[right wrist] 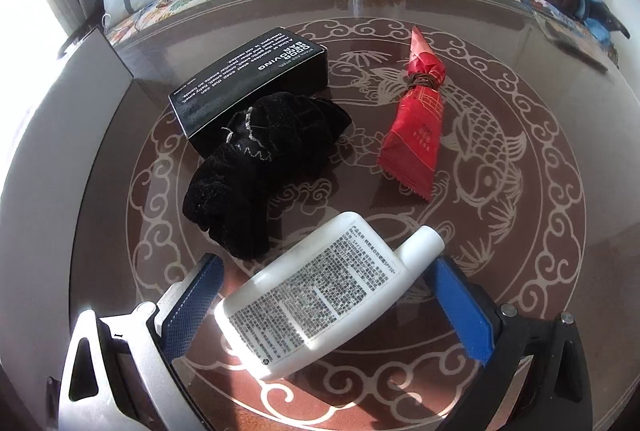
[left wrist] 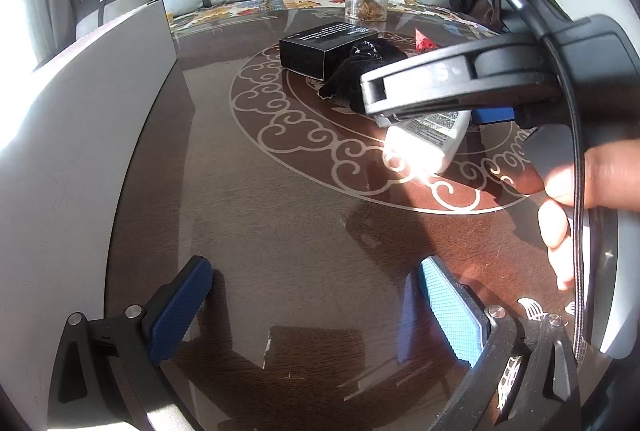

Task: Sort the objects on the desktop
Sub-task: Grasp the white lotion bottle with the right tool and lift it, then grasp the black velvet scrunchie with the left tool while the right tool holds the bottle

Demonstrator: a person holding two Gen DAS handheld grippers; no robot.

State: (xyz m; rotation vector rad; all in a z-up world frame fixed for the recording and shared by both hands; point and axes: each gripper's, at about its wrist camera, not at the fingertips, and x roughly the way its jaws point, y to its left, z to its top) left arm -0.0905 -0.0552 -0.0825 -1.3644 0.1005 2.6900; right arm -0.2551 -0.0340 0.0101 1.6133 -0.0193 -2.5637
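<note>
My right gripper (right wrist: 326, 305) had its fingers spread around the white bottle (right wrist: 320, 291) low in the frame, not yet squeezing; my left gripper (left wrist: 316, 307) hung open over bare counter (left wrist: 280, 211). Sorting looked barely begun: black cloth (right wrist: 260, 167), black box (right wrist: 248, 79) and red packet (right wrist: 416, 135) lay unsorted. Glare hid the bottle's end.

I see a glossy dark wood worktop (right wrist: 520, 231); on it a smooth white plastic bottle (right wrist: 320, 299), beside that a fuzzy black cloth (right wrist: 256, 167), a crinkly red wrapper (right wrist: 416, 135), a matt black carton (right wrist: 248, 79).
</note>
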